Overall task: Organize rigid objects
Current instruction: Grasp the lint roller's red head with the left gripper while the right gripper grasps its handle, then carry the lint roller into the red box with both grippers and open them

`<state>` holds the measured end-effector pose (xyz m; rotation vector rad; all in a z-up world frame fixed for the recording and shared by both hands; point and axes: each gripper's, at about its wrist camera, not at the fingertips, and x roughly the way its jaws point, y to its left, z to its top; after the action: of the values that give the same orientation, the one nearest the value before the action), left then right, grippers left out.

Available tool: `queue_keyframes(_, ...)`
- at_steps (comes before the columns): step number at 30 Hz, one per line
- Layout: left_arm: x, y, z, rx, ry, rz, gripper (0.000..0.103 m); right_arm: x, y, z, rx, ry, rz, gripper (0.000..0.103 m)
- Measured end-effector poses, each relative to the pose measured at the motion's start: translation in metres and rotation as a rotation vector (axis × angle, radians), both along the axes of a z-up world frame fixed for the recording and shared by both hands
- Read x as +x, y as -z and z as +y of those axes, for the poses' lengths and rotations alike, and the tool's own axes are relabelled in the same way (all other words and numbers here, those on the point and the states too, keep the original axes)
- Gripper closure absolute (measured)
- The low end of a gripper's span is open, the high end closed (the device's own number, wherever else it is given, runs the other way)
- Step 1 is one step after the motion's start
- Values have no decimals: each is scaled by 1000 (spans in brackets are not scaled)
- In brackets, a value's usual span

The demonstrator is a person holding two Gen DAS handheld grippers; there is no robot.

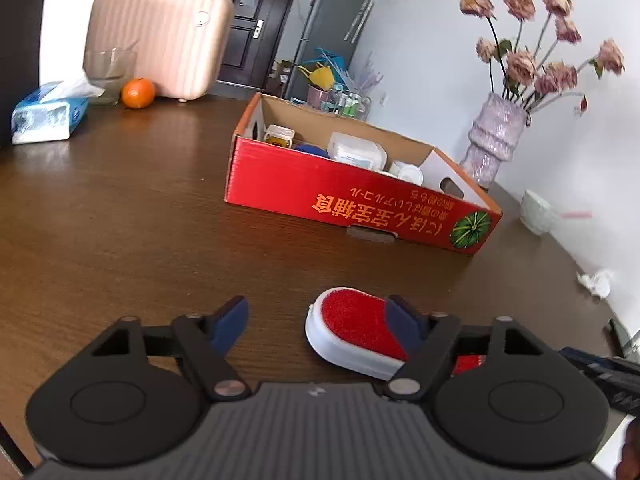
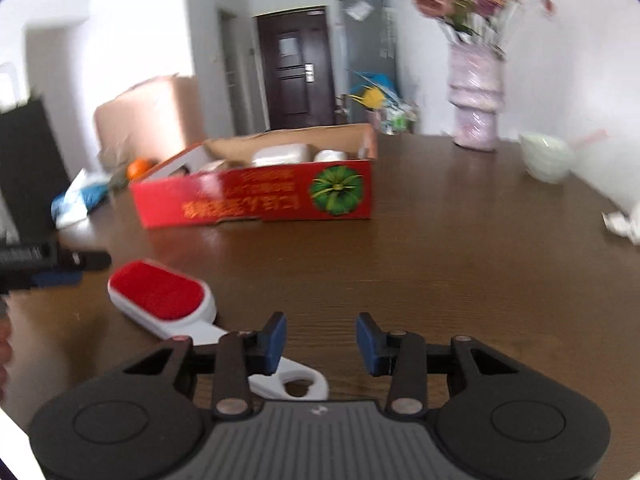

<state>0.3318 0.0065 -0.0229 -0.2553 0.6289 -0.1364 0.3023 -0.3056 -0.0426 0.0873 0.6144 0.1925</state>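
A dark wood counter (image 1: 120,220) carries a red box (image 1: 352,196) and vase (image 1: 494,140). The lint brush (image 1: 360,332) lies near both grippers, left gripper (image 1: 316,320) and right gripper (image 2: 322,344), each gaping, empty.

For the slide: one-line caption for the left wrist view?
Open left gripper hovers beside red lint brush lying on table, red cardboard box beyond.

The counter (image 1: 120,220) is dark wood grain with a soft sheen. The brush (image 1: 360,332) has a smooth white plastic body and fuzzy red cloth pad. The box (image 1: 352,200) is printed red cardboard, raw brown inside. The suitcase (image 1: 160,36) is ribbed pink plastic.
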Motion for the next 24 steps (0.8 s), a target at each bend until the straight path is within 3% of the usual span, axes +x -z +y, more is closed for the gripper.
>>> queue_keyframes(3,9,6,-2,-17,2,17,48,1,3,-9,70,8,39,65)
queue_keyframes(8,22,11,-4,-30,18,29,56,-10,6,-8,85,21,73,68)
queue_keyframes(13,19,11,-7,-30,28,11,58,-19,15,-18,122,74,109,74)
queue_keyframes(18,4,13,-1,-47,25,22,57,-10,17,-22,158,120,89,77)
queue_keyframes(24,-3,13,0,-59,17,14,55,-2,17,-14,128,93,84,78)
